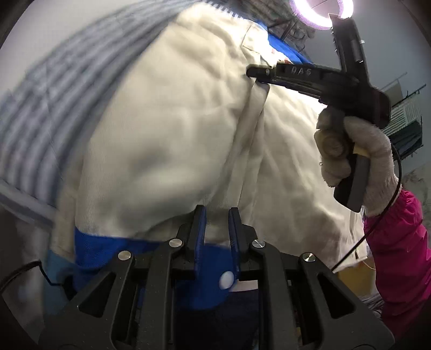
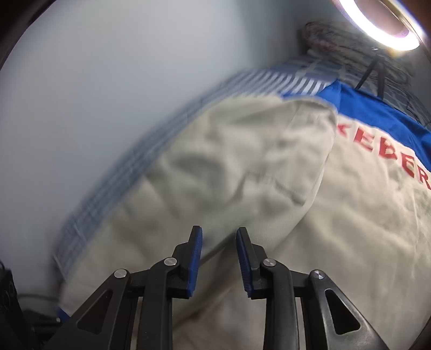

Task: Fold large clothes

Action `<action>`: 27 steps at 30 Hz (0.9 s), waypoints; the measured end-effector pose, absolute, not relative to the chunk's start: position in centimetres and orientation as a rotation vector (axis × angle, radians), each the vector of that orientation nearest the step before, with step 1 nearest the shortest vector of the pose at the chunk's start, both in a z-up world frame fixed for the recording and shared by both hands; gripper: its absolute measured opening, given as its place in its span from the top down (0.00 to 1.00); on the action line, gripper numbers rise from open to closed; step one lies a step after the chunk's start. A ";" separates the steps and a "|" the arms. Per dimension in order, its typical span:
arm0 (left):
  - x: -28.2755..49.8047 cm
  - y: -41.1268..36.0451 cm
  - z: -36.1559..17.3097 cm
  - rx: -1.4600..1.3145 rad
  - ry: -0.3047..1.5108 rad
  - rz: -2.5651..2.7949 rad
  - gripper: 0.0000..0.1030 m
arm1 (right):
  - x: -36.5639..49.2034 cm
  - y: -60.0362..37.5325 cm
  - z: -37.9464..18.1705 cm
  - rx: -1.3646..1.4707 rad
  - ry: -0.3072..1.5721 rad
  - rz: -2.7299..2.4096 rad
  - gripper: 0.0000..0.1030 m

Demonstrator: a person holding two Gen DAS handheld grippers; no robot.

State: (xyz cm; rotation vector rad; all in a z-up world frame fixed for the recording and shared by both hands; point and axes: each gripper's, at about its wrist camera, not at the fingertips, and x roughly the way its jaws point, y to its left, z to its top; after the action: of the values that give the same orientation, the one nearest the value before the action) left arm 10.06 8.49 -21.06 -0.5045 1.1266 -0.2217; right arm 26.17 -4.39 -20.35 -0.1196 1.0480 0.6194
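Note:
A large cream jacket [image 1: 167,129] with blue trim and red lettering lies on a blue-and-white striped sheet [image 1: 54,88]. My left gripper [image 1: 216,212] sits at the jacket's blue hem [image 1: 113,247]; its jaws stand slightly apart with cream cloth between them. My right gripper shows in the left wrist view [image 1: 252,72], its tip on a cream fold near the collar. In the right wrist view the right gripper [image 2: 218,231] is open above the cream jacket [image 2: 242,167], nothing between its fingers. Red letters [image 2: 388,153] run beside the blue shoulder [image 2: 377,113].
The striped sheet [image 2: 134,161] borders a pale wall [image 2: 107,80]. A ring light [image 1: 320,13] glows at the top. A gloved hand with a pink sleeve [image 1: 398,242] holds the right gripper. A rack of clothes [image 1: 404,121] stands at the far right.

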 end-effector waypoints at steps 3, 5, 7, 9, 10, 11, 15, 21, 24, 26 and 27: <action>9.8 8.5 -20.4 -0.491 1.123 -0.237 0.85 | 25.8 -5.1 -22.6 -0.145 1.100 0.571 0.85; 9.4 8.9 -19.8 -0.508 1.108 -0.245 0.85 | 25.5 -5.6 -22.1 -0.123 1.108 0.570 0.82; 8.7 9.6 -18.5 -0.535 1.066 -0.268 0.85 | 24.9 -6.3 -20.9 -0.095 1.082 0.583 0.78; 8.0 10.7 -16.5 -0.520 0.987 -0.243 0.78 | 24.2 -7.1 -19.7 -0.087 1.048 0.595 0.76; 7.7 11.5 -15.7 -0.518 0.949 -0.209 0.67 | 23.9 -7.5 -18.9 -0.090 1.019 0.596 0.75; 7.6 12.4 -15.2 -0.538 0.921 -0.182 0.63 | 23.8 -7.8 -18.5 -0.089 1.004 0.592 0.75; 8.3 14.3 -15.0 -0.647 0.904 -0.126 0.61 | 26.0 -9.8 -16.3 0.020 0.947 0.552 0.75; 9.9 11.9 -15.6 -0.568 0.969 -0.128 0.61 | 32.6 -12.2 -13.6 0.118 0.894 0.504 0.78; 10.4 10.9 -15.3 -0.526 0.977 -0.122 0.61 | 36.9 -12.7 -13.3 0.145 0.879 0.477 0.81; 11.1 11.0 -15.7 -0.527 0.980 -0.116 0.61 | 39.8 -12.6 -13.3 0.154 0.869 0.467 0.83; 11.6 11.2 -15.9 -0.531 0.986 -0.108 0.61 | 41.5 -12.2 -13.5 0.154 0.865 0.468 0.84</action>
State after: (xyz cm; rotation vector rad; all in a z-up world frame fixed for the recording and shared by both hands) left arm 11.59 11.16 -15.93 -0.5312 0.9857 -0.1076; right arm 41.46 -12.21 -13.53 0.1540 0.8648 0.4679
